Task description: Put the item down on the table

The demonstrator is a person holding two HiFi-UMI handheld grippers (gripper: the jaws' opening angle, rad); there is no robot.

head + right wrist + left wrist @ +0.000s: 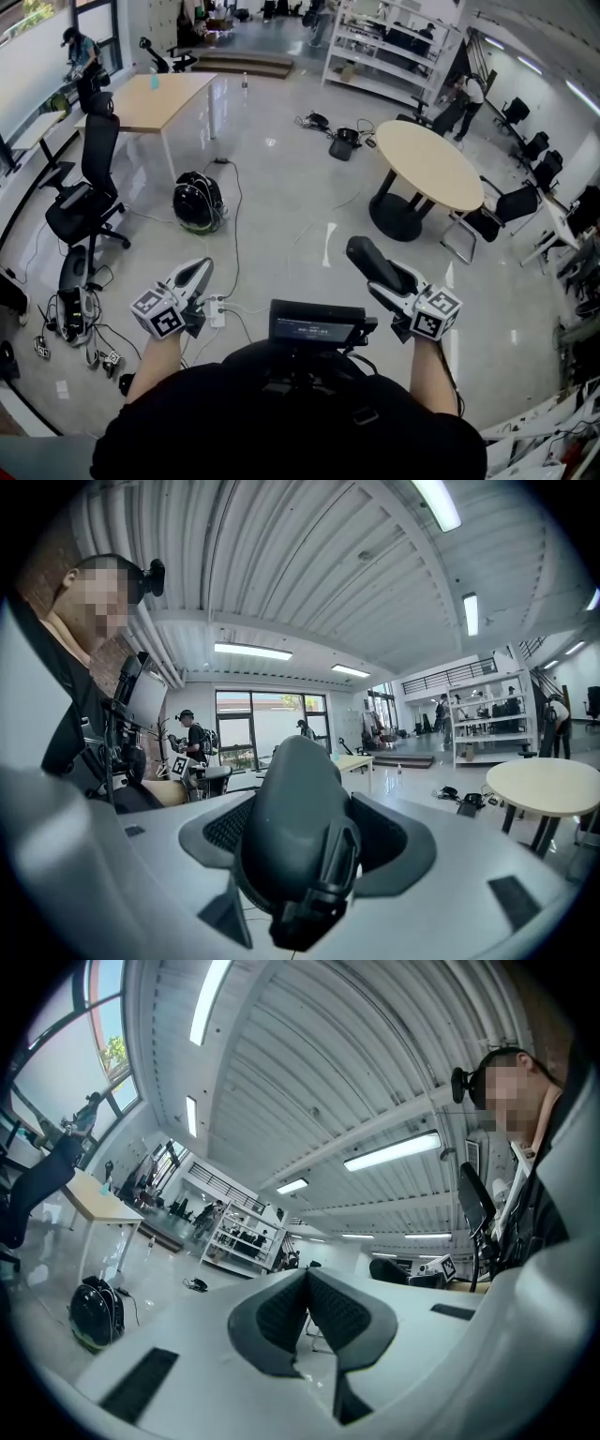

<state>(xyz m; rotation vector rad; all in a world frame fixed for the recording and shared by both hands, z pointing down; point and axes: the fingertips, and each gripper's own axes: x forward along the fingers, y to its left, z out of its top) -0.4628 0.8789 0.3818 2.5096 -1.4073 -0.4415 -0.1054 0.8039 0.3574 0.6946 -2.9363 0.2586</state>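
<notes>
Two grippers in play, both held out in front of the person's chest, over open floor.

Right gripper (392,284): jaws spread wide but clamped on the dark grey item (366,255). Its own view shows the rounded grey body sitting between both ribbed pads, filling the gap, with a black clip-like part at the near end. The item sticks out past the jaws, angled up and to the left in the head view. It's in the air, not on any surface.

Left gripper (199,272): jaws pressed together, pads meeting at the tips, nothing between them.

Tables: the round table (429,164) stands ahead and to the right, well apart from the item. The rectangular table (167,94) is further off to the left, with a bottle on it.

Floor clutter: a black round bag (198,202) ahead of the left gripper, an office chair (86,192) to the left, cables and a power strip (217,311) just beside the left gripper in the head view. A small screen (317,324) sits on the chest between the two arms.
</notes>
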